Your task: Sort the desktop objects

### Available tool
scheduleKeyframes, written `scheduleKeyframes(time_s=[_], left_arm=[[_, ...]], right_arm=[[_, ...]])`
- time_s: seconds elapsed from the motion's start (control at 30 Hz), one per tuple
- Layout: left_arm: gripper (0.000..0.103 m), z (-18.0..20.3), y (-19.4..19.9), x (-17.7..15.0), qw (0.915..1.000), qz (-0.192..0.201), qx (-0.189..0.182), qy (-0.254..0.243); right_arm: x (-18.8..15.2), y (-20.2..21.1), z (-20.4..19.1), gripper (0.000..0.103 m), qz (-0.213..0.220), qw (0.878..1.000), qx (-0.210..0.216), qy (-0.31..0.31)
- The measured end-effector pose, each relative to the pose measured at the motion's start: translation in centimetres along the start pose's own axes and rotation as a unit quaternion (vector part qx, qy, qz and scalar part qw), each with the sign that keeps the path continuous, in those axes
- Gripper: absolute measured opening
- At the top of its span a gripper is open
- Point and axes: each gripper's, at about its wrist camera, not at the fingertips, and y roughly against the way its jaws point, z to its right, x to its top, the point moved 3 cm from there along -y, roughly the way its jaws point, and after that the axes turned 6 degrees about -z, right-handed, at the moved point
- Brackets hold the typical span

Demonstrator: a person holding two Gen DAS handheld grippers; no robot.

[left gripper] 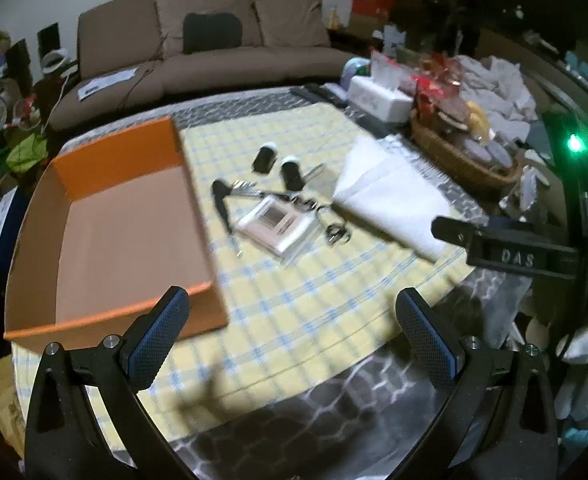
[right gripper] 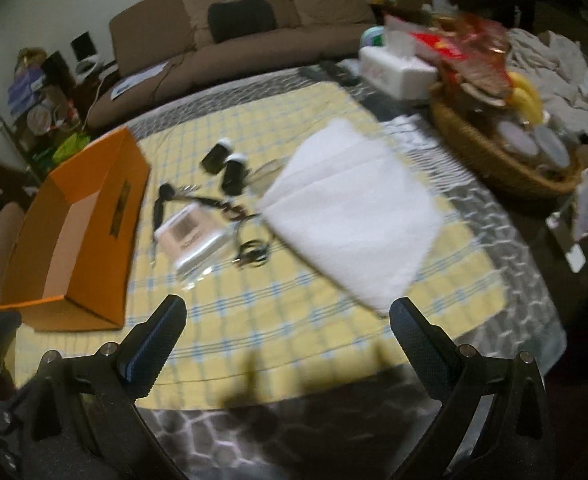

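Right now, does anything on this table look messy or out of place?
Yes. Small items lie jumbled on the checked cloth beside the empty orange box: two black bottles tipped over, a pink case, and tangled keys.

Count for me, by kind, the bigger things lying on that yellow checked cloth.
Open orange cardboard box: 1
Small black cylinders with white ends: 2
Folded white cloth: 1
Flat pinkish card in a clear sleeve: 1
Total: 5

Orange box [right gripper: 90, 216], two black cylinders [right gripper: 224, 168], white cloth [right gripper: 350, 208] on checked tablecloth [right gripper: 294, 320]; wicker basket [right gripper: 494, 160] beyond.
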Motion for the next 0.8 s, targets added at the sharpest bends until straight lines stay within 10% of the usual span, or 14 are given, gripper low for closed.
scheduleKeyframes(time_s=[0.8], left_arm=[[0.103,5.0,-12.0,7.5,0.9968,-0.062,0.002,-0.051]], right_arm=[[0.5,-3.3,10.7,0.101,-0.019,0.995,0.025,-0.094]])
